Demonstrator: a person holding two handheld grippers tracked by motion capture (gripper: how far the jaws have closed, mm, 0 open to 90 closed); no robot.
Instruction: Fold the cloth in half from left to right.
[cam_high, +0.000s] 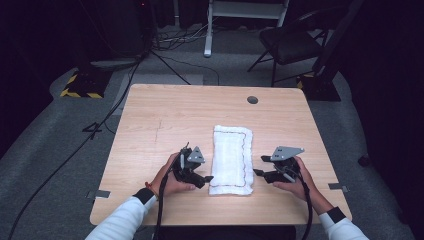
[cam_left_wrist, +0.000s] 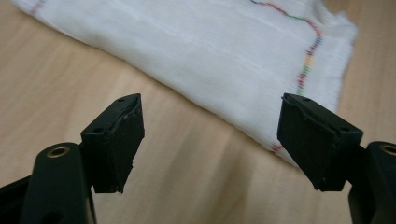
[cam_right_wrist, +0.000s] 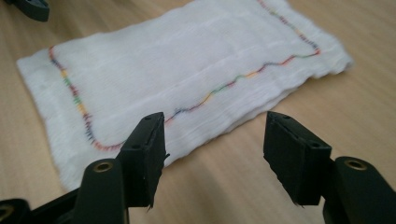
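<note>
A folded white cloth with a coloured stitched border lies flat on the wooden table, long side running away from me. My left gripper is just left of the cloth's near end, open, with bare wood between its jaws and the cloth beyond them. My right gripper is just right of the cloth, open too, nothing between its jaws. In the right gripper view the cloth lies ahead of the jaws, its edge close to the left one.
A round cable hole sits near the table's far edge. Behind the table stand a black chair, a white frame and cables on the grey floor. Bare wood surrounds the cloth on all sides.
</note>
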